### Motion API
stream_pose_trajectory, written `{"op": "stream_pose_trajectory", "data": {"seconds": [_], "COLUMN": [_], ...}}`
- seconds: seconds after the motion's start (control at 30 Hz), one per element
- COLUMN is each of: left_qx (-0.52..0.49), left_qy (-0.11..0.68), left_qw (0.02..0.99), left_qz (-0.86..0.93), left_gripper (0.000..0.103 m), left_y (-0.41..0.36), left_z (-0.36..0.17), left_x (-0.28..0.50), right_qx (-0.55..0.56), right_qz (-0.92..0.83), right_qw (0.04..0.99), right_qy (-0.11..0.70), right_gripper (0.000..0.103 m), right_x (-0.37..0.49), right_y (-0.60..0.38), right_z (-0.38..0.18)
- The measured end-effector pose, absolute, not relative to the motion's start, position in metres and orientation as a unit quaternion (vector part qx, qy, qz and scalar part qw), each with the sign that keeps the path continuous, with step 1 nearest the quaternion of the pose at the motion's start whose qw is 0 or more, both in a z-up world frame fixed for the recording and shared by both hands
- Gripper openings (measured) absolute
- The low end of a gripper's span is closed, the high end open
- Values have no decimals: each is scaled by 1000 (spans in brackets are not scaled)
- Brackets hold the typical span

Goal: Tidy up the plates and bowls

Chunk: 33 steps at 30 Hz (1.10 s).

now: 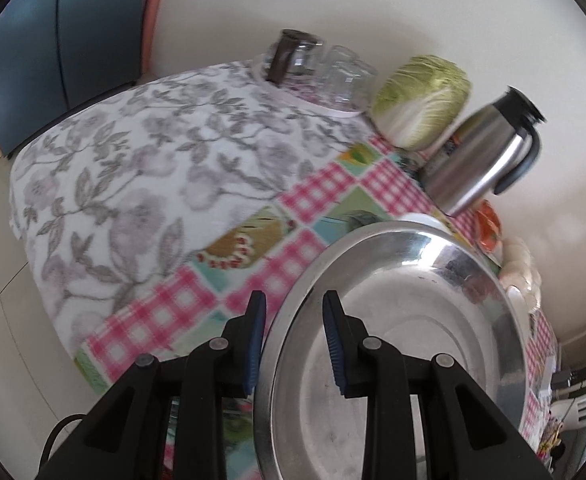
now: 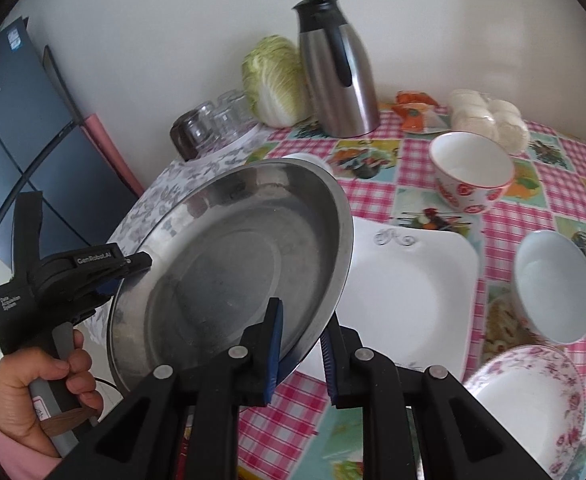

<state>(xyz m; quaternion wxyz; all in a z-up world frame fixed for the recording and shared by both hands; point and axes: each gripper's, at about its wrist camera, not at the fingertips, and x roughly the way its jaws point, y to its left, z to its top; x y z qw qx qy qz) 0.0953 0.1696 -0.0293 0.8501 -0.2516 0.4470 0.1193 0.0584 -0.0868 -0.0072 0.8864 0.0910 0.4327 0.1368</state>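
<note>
Steel pan (image 2: 229,268) hangs tilted above the surface (image 2: 373,160), and you have it by two edges. Your left gripper (image 1: 295,314) straddles its near rim, one finger outside, one inside the bowl; the pads look pressed on the metal, though the blur there makes the contact hard to judge. Your right gripper (image 2: 303,322) is clamped on the opposite rim, the edge caught between its blue pads. From the right wrist view your left hand (image 2: 49,392) shows at the pan's far-left edge.

Just right of the pan lies a square white plate (image 2: 409,288), partly under it. Right of that stand a red-patterned bowl (image 2: 471,176), a plain white bowl (image 2: 553,284) and a floral bowl (image 2: 533,404). Behind the pan are a steel jug (image 2: 337,72), a cabbage (image 2: 275,80) and glass jars (image 2: 217,120).
</note>
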Motion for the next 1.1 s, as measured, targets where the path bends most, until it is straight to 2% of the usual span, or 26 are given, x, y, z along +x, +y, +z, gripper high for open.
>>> {"op": "stream_pose_trajectory", "data": {"seconds": [0.1, 0.4, 0.77, 1.1], "left_qx": [-237, -230, -223, -220], "left_qy": [451, 466, 493, 514], "left_qw": [854, 852, 840, 829], "left_qz": [105, 61, 36, 7], "left_gripper": [30, 30, 30, 30], "left_y": [149, 102, 59, 41], "left_z": [-21, -13, -20, -36], "left_x": [101, 117, 138, 148], "right_qx": [93, 127, 134, 146], "right_qz": [120, 83, 36, -5], "right_qw": [892, 895, 901, 888], "right_qy": [426, 419, 411, 435], "right_gripper": [24, 24, 24, 25], "right_x": [55, 50, 47, 55], "right_y": [-101, -151, -190, -210], "right_z": [-4, -2, -2, -18]}}
